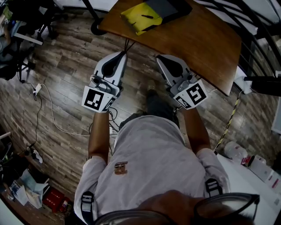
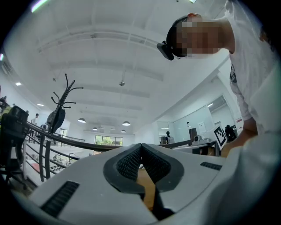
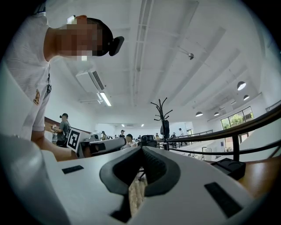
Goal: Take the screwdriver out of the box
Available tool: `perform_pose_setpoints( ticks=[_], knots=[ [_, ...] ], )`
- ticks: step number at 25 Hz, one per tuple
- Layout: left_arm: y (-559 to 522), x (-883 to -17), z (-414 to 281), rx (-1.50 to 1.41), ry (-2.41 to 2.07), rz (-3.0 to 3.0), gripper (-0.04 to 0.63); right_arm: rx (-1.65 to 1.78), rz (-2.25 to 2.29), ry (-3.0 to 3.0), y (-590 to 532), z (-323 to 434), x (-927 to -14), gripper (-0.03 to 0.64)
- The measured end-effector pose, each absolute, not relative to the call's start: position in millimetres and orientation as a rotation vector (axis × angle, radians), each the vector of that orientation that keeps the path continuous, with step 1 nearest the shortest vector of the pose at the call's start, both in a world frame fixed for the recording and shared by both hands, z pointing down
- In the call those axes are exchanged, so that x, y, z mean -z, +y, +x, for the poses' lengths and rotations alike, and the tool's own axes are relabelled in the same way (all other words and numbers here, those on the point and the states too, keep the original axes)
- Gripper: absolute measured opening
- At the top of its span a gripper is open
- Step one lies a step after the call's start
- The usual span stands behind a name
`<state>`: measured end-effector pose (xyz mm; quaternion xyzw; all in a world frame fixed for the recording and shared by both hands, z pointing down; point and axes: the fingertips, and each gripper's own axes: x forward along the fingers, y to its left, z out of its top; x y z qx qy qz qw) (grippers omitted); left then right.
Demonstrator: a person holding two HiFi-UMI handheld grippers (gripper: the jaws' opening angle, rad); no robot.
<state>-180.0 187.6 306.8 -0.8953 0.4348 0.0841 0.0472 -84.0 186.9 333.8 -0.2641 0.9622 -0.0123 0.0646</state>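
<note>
We hold the grey left gripper (image 1: 124, 55) and grey right gripper (image 1: 159, 58) with jaws pressed together, empty, since the dark flat box (image 1: 169, 8) lies well ahead of them.

This is an open-plan office. It has a wood-plank floor (image 1: 66, 79) with a trailing white cable (image 1: 37, 90), a brown wooden table (image 1: 206, 39) and a black office chair (image 1: 26, 22). A coat stand (image 3: 163, 118) stands by a dark railing (image 3: 217, 136), under round ceiling lamps (image 3: 241, 85). Glass-walled rooms (image 2: 197, 127) and people at desks (image 3: 127, 139) show in the distance.
</note>
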Motion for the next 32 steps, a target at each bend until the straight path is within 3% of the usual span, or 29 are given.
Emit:
perform_pose_setpoints(
  ticks=[16, 32],
  knots=[
    [-9.1, -317.4, -140.0, -0.156, 1.344, -2.715, 0.018, 0.049, -0.755, 2.933, -12.4, -42.6, -343.0, 0.031],
    [-140.0, -335.4, -94.0, 0.056, 1.304, -2.704, 0.019, 0.053, -0.724, 2.967, -136.8, 4.4, -351.1, 0.032]
  ],
)
